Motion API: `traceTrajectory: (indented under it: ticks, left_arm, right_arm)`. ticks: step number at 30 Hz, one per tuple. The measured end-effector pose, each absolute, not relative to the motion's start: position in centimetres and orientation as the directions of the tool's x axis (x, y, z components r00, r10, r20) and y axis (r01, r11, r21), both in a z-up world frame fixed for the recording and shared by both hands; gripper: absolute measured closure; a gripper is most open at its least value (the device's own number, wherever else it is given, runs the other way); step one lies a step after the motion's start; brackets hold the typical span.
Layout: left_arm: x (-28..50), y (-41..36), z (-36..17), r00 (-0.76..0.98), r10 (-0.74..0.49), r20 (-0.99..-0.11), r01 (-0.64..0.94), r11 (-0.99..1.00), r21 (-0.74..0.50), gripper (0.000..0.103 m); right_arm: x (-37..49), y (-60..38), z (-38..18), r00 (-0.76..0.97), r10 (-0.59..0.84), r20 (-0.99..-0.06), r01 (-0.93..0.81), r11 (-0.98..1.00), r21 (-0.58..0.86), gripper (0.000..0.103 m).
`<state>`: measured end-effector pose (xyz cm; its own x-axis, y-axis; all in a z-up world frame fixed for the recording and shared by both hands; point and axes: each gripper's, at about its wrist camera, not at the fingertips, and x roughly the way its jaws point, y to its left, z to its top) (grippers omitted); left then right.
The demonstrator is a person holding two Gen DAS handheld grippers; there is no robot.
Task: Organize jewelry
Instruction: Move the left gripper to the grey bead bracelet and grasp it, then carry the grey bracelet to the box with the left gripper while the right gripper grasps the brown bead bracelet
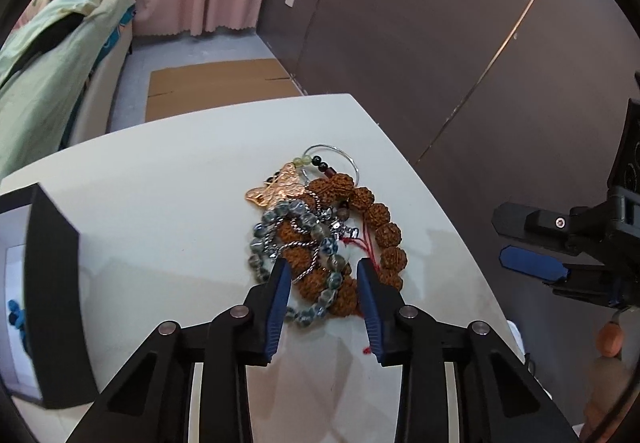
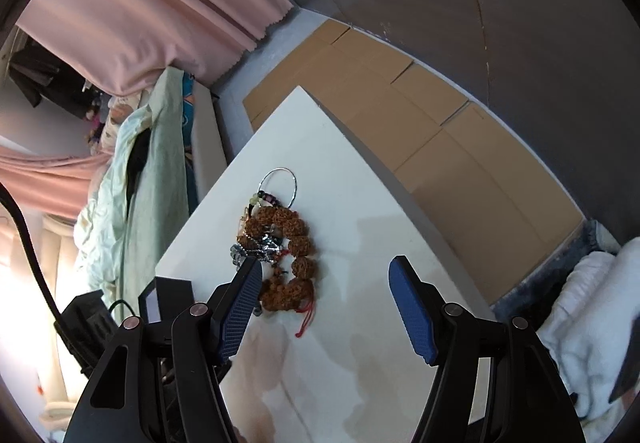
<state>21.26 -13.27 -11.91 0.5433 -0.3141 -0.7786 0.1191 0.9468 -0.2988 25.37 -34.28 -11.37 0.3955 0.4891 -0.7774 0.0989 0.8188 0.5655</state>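
Left hand-held gripper (image 1: 323,266) angled downward, blue-padded fingers (image 1: 280,307) parted narrowly. Right hand-held gripper (image 2: 326,273) held higher, fingers (image 2: 412,313) spread wide apart, gripping nothing.

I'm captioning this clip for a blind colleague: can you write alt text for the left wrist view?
The open left gripper straddles the near edge of a tangled jewelry pile on a white table: a brown seed-bead bracelet, a grey-blue bead bracelet, a twisted silver chain and a copper butterfly ornament. The right gripper waits at right, and a black box sits at left.
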Motion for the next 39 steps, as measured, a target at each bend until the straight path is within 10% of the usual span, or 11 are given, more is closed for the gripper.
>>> traceTrajectory:
  ticks: [8, 21, 34, 39]
  left_arm:
    - [22.0, -13.3, -12.3, 0.558, -0.276, -0.783, 0.116, 0.96, -0.256, 0.093]
    - [21.1, -9.4, -9.4, 0.623, -0.338, -0.706, 0.089, 0.927, -0.365, 0.093]
    - [18.8, -6.3, -7.0, 0.674, -0.32, -0.665, 0.054, 0.92, -0.389, 0.093]
    - [17.6, -5.5, -6.2, 0.69, -0.318, -0.65, 0.053, 0.918, -0.392, 0.093]
  right_arm:
    - [27.0, -32.7, -12.4, 0.355, 0.478, -0.803, 0.084, 0.84, 0.537, 0.037]
    - [28.3, -29.1, -13.8, 0.303, 0.436, -0.847, 0.043, 0.882, 0.469, 0.037]
    - [28.0, -26.5, -14.1, 0.314, 0.308, -0.898, -0.021, 0.948, 0.318, 0.06]
    - [27.1, -26.6, -14.1, 0.291, 0.322, -0.901, -0.053, 0.946, 0.321, 0.083]
